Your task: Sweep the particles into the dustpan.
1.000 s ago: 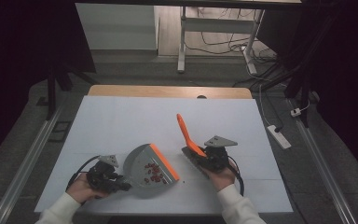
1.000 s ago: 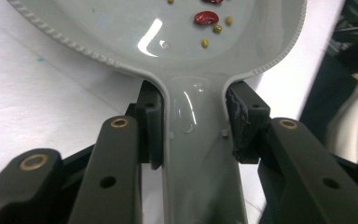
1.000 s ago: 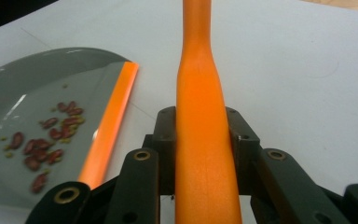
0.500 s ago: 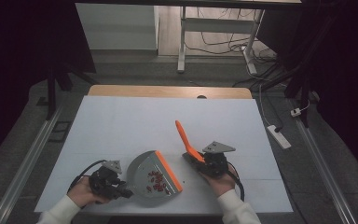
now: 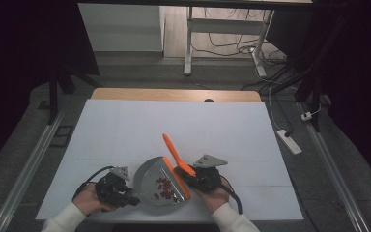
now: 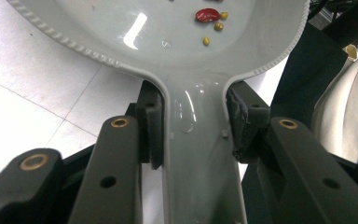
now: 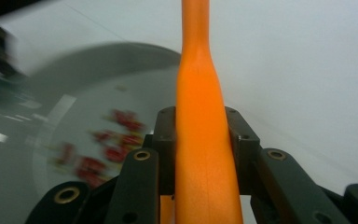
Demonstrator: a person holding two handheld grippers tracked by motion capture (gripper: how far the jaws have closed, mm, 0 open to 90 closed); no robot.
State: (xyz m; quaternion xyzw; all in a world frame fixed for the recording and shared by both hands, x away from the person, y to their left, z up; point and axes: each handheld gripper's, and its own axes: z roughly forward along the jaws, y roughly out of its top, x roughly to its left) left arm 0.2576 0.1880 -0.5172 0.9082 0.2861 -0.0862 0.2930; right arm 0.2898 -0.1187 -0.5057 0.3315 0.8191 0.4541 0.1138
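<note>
A grey dustpan (image 5: pixel 152 181) with an orange front lip lies near the table's front edge, with red beans (image 5: pixel 164 187) and small yellow bits in it. My left gripper (image 5: pixel 131 199) is shut on its handle. In the left gripper view the grey handle (image 6: pixel 196 158) is clamped between the jaws, and a red bean (image 6: pixel 207 15) lies in the pan above. My right gripper (image 5: pixel 186 176) is shut on an orange brush handle (image 5: pixel 174 151) that slants up and to the left beside the pan's lip. In the right gripper view the orange handle (image 7: pixel 203 116) stands between the jaws, with the blurred pan (image 7: pixel 70 107) at left.
The white table top (image 5: pixel 174 121) stretches away behind the tools, with a wooden strip at its far edge. A white power strip (image 5: pixel 287 141) lies on the floor at right. Metal rails run along both sides, and cables lie under a far table.
The right gripper and orange brush moved left and toward the person, up against the dustpan's lip. The left gripper and dustpan shifted slightly nearer.
</note>
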